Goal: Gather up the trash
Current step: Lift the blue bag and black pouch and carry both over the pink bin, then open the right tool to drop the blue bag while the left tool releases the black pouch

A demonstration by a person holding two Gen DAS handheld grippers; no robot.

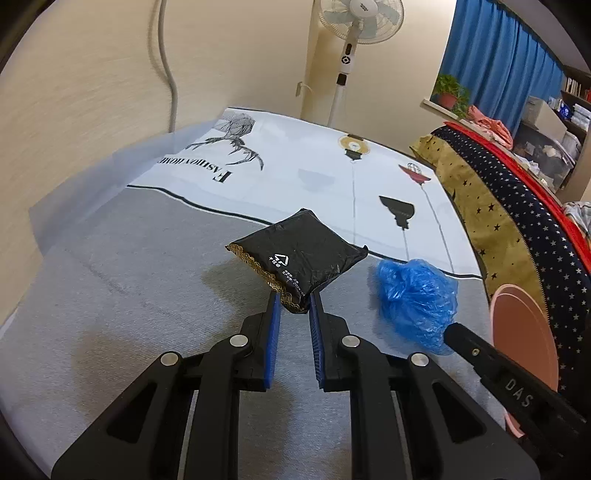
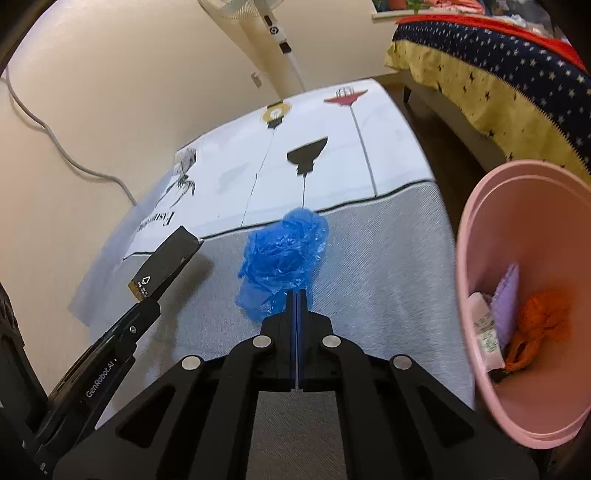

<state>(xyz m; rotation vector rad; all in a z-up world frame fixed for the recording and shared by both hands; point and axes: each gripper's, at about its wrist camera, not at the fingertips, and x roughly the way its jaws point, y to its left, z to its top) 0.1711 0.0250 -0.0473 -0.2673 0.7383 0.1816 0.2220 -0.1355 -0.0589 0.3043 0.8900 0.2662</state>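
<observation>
**Both grippers holding trash over the table, pink bin at the right**

Nearest in the left wrist view, the left gripper (image 1: 293, 301) has its blue pads pinching the near corner of a black wrapper (image 1: 299, 260), which has a gold wave pattern along one edge and a white recycling mark. The wrapper sticks out away from the jaws, lifted above the grey part of the tablecloth (image 1: 147, 295).

In the right wrist view, the right gripper (image 2: 297, 295) has its jaws pressed together on the near edge of a crumpled blue plastic bag (image 2: 282, 258); only a thin fold of film sits between the pads. The bag lies right of the wrapper and near the table's right side. Whether it rests on the cloth or hangs just above it I cannot tell.

Just right of the table stands a pink bin (image 2: 476, 206). Inside it lie an orange net (image 2: 539, 321), a purple piece (image 2: 506, 295) and a white packet (image 2: 484, 325).

Farther off, the cloth turns white with printed lamp drawings and lettering. Beyond the table's far edge stands a white pedestal fan (image 1: 354, 22) against the cream wall, with a grey cable (image 1: 166, 66) hanging at the left. At the far right is a bed with a star-patterned blanket (image 2: 498, 74), and a blue curtain (image 1: 498, 55) hangs behind it.
</observation>
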